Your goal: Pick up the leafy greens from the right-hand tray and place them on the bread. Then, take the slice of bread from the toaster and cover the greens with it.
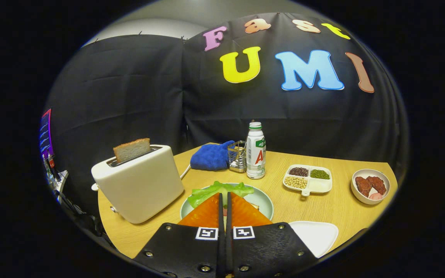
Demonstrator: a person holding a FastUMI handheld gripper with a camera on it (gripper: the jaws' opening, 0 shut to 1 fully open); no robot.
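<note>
My gripper (224, 195) hangs low over a pale green plate (265, 204), its fingers closed together. The leafy greens (207, 192) spread out to both sides right at the fingertips, which pinch the leaf at its near edge. A corner of a bread slice (255, 207) peeks out on the plate under the greens, beside the right finger. A white toaster (139, 185) stands left of the plate with a slice of bread (132, 150) upright in its slot. The white tray (316, 236) to the right of the fingers is bare.
Beyond the plate stand a white bottle (256, 151), a small metal rack (238, 156) and a blue cloth (211, 156). To the right are a divided dish of beans (308, 178) and a bowl of meat (370, 185). The table's edge (110, 227) runs close behind the toaster.
</note>
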